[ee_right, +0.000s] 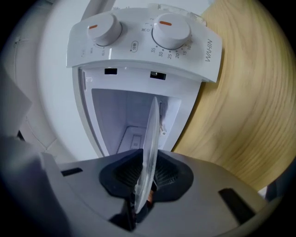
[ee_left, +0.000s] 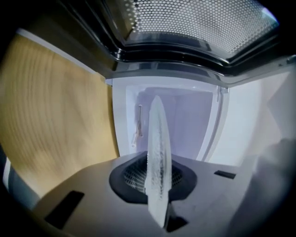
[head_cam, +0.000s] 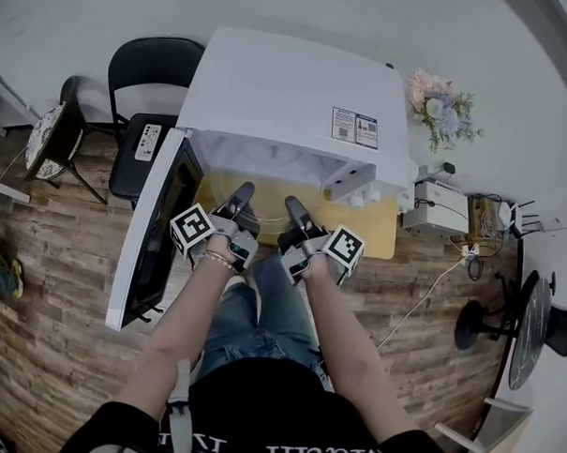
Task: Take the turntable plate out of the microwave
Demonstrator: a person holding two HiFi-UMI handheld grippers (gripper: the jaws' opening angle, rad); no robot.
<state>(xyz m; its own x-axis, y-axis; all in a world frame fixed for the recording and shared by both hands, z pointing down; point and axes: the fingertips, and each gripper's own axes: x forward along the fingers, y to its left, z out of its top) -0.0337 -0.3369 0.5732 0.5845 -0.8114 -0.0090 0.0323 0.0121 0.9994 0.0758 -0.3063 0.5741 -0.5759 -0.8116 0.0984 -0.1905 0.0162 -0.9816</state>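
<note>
**Two grippers pinch the glass plate at the microwave's mouth**

Both of the person's tools are closed on the turntable plate point(ee_left: 157, 139), one on each side of its near rim. The left hand-held gripper point(head_cam: 241, 193) has its jaws drawn almost together, with only the thin glass edge between the pads. The right hand-held gripper point(head_cam: 292, 204) is clamped the same way, and its own view shows the rim running straight through its jaws. Neither holds anything else.

The plate sits directly in front of the microwave point(head_cam: 289, 90), at the open cavity. Clear glass is hard to trace from the head view, so I cannot tell how much of it is past the sill. In both gripper views the plate reads edge-on against the white interior. That suggests it is held level with the microwave floor, with one jaw above the rim and one below.

A two-sided grip makes sense for a wide, slick, breakable disc, since one pinch at the edge would let it tip or slip. The door point(head_cam: 152, 234) is swung fully out to the microwave's left, clear of both forearms. The control panel point(ee_right: 143, 37) with its two knobs is at the microwave's right, just beyond the right tool. The wooden counter point(head_cam: 382, 230) under and in front of the microwave looks like the nearest place to set the plate down.
</note>
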